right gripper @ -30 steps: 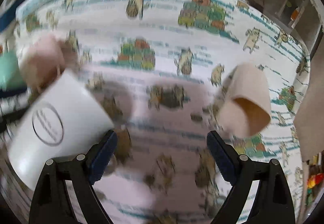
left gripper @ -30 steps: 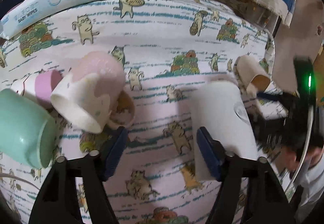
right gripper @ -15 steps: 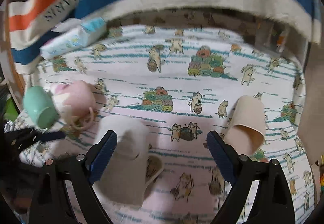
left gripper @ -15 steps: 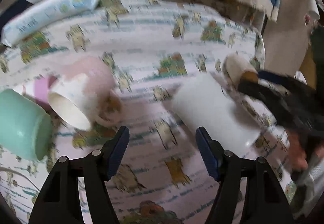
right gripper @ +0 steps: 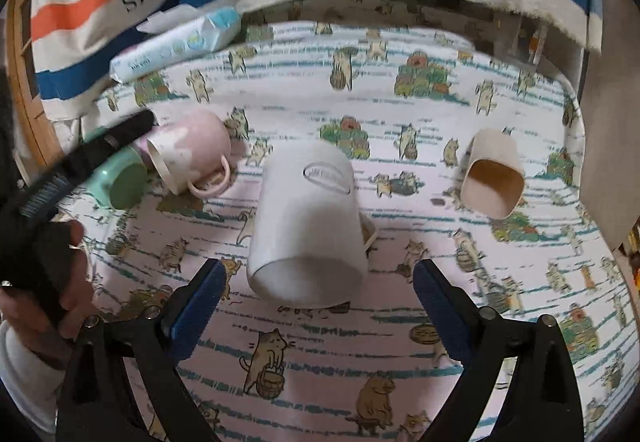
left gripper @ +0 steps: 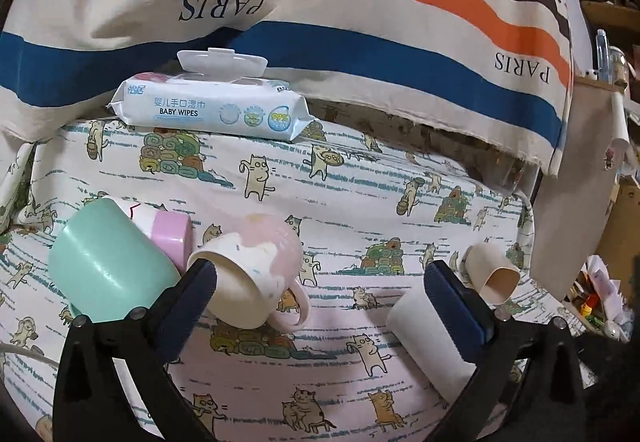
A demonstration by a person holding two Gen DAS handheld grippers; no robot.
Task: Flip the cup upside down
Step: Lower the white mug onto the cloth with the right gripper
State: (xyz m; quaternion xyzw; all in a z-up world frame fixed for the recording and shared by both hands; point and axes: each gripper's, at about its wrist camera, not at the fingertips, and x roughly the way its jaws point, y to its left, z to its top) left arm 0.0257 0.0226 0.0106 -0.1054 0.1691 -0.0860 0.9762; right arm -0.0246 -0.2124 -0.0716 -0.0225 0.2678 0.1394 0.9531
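Several cups lie on their sides on a cat-print cloth (right gripper: 400,382). A white mug (right gripper: 308,218) lies in the middle, mouth toward the right wrist camera; it also shows in the left wrist view (left gripper: 424,338). A pink and cream mug (left gripper: 252,266) (right gripper: 188,150), a mint green cup (left gripper: 104,266) (right gripper: 120,182) and a beige cup (left gripper: 494,270) (right gripper: 494,174) lie around it. My left gripper (left gripper: 320,298) is open and empty, above the cloth. My right gripper (right gripper: 316,302) is open and empty, just in front of the white mug.
A pack of baby wipes (left gripper: 212,108) (right gripper: 180,42) lies at the far edge. A striped "PARIS" cloth (left gripper: 320,2) hangs behind. A small pink-rimmed cup (left gripper: 170,234) lies behind the green one. The left gripper's body and the hand holding it (right gripper: 40,242) show at the left.
Both grippers have pulled back and up from the cups. The white mug, near my right gripper's left finger a second ago, now lies on its side in the middle of the cloth.
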